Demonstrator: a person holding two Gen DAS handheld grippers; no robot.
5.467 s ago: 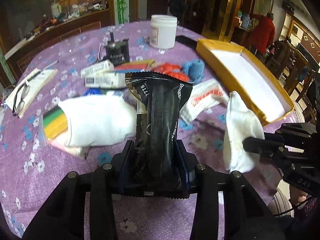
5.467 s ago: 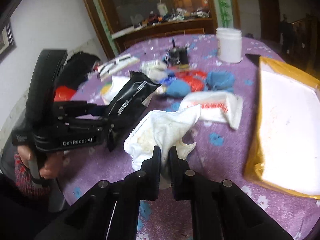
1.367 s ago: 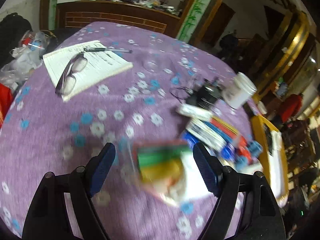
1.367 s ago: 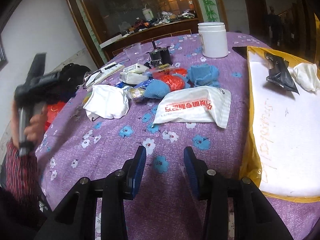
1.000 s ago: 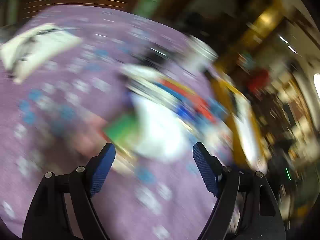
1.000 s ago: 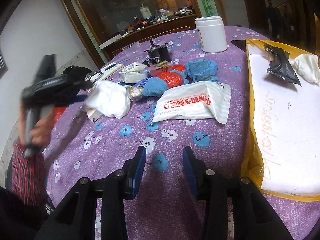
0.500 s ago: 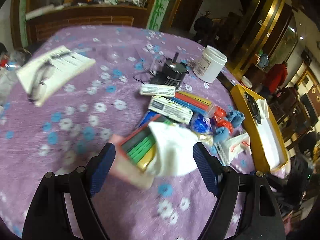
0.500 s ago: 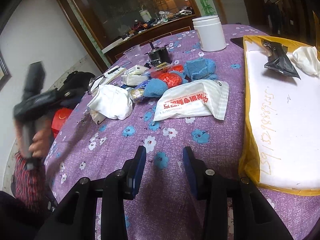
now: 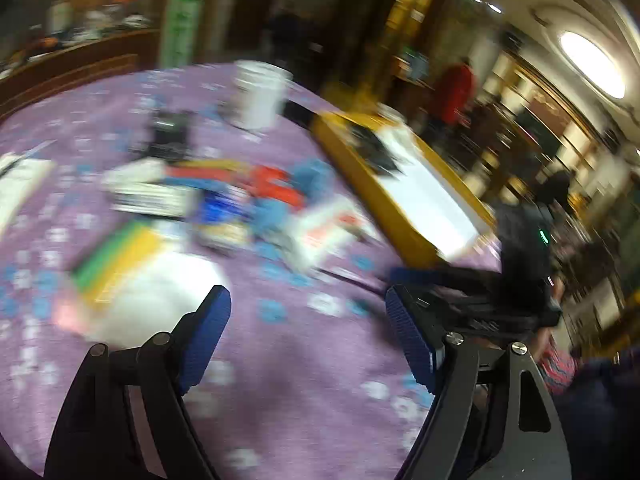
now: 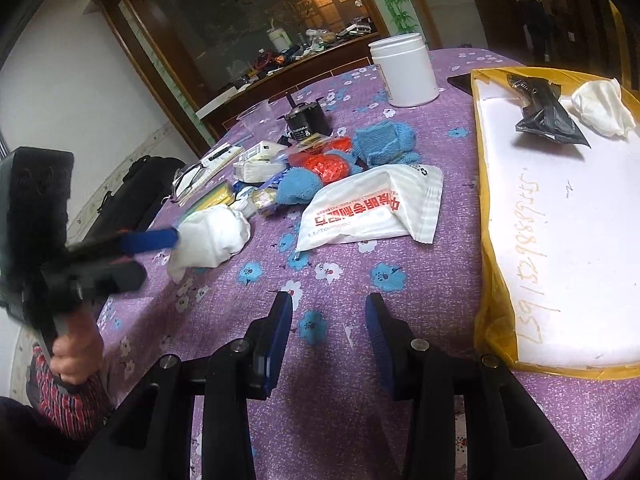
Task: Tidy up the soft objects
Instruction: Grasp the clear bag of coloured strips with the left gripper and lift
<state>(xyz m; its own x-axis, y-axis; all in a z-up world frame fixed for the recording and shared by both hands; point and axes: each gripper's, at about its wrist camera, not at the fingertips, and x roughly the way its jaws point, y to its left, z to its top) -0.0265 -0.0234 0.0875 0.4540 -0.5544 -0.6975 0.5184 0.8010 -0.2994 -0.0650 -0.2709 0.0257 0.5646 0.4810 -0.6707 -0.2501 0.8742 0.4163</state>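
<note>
A yellow-rimmed white tray (image 10: pixel 488 208) at the right holds a black foil pouch (image 10: pixel 544 110) and a white cloth (image 10: pixel 604 106). A white sock (image 10: pixel 212 236) lies at the left of the purple table, blurred white in the left wrist view (image 9: pixel 160 292). My left gripper (image 9: pixel 308 336) is open and empty, its blue tip (image 10: pixel 150 239) right beside the sock. My right gripper (image 10: pixel 328 320) is open and empty above the tablecloth. A white plastic packet (image 10: pixel 372 208), blue cloths (image 10: pixel 384 140) and a red bundle (image 10: pixel 326 166) lie mid-table.
A white jar (image 10: pixel 404 70), a black cylinder (image 10: pixel 304 122), small boxes (image 10: pixel 260 162), coloured sheets (image 9: pixel 116 256), and a notepad with glasses (image 10: pixel 200 176) crowd the far side. A black bag (image 10: pixel 136 196) sits off the table's left edge. The right gripper shows in the left view (image 9: pixel 460 292).
The left gripper swung quickly and now sits low beside the white sock, its view blurred. The right gripper has barely moved and stays open.
</note>
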